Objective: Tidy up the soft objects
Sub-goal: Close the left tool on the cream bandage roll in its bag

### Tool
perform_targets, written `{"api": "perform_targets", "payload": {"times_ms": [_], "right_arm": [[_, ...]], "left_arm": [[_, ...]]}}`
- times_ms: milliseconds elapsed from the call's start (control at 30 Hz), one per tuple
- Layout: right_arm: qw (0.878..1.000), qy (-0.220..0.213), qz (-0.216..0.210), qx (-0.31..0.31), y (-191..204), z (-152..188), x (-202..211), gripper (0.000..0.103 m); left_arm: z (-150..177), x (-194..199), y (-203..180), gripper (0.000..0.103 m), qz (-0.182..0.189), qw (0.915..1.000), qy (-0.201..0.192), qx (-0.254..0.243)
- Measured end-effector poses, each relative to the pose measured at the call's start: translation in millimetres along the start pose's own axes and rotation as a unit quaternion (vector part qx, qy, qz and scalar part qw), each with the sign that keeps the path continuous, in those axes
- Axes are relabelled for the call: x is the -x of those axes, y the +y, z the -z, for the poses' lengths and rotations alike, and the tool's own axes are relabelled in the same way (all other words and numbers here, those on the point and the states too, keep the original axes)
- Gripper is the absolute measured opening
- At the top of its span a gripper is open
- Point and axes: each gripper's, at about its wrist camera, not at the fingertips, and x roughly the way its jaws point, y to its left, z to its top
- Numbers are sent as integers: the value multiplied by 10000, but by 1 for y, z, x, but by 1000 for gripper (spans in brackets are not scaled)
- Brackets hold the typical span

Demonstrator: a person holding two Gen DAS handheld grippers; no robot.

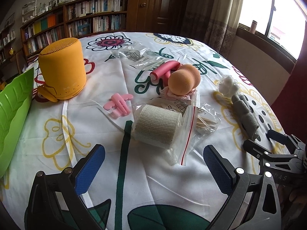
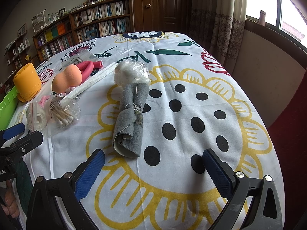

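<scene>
Bagged gauze roll (image 1: 156,127) nearest; bag print possibly "100PCS" (image 1: 144,59).

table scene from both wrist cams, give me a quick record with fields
surface: table with flowered cloth
left gripper: open, empty, facing bandage roll in zip bag
right gripper: open, empty, facing rolled grey cloth
centre pile: orange sponge, pink foam rollers
other items: cotton swabs bag, cotton wool bag, pink clips
left side: yellow speaker, green tray
</scene>
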Motion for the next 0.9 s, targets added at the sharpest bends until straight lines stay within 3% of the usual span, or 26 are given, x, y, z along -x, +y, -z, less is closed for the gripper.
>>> {"api": "perform_targets", "payload": {"times_ms": [133,333,433,600,667,900], "right_arm": [[10000,0,1,0,0,0,0,103],[10000,0,0,0,0,0,0,103],[10000,0,1,1,0,0,0,103],[10000,-2,-4,-2,0,0,0,103],[10000,-5,-12,-8,0,0,0,103],[9987,-166,-391,-294,-14,1,9,103]], "left_arm": [[-9,-4,1,98,-155,9998,-29,-153],[-21,-18,13,95,-67,9999,140,-46],[-22,-19,14,87,-19,9999,103,-85],[-22,-17,10,55,63,9998,10,-195],[-22,-16,11,48,103,9998,-24,-191],[-17,-8,14,45,239,9996,-135,-109]]}}
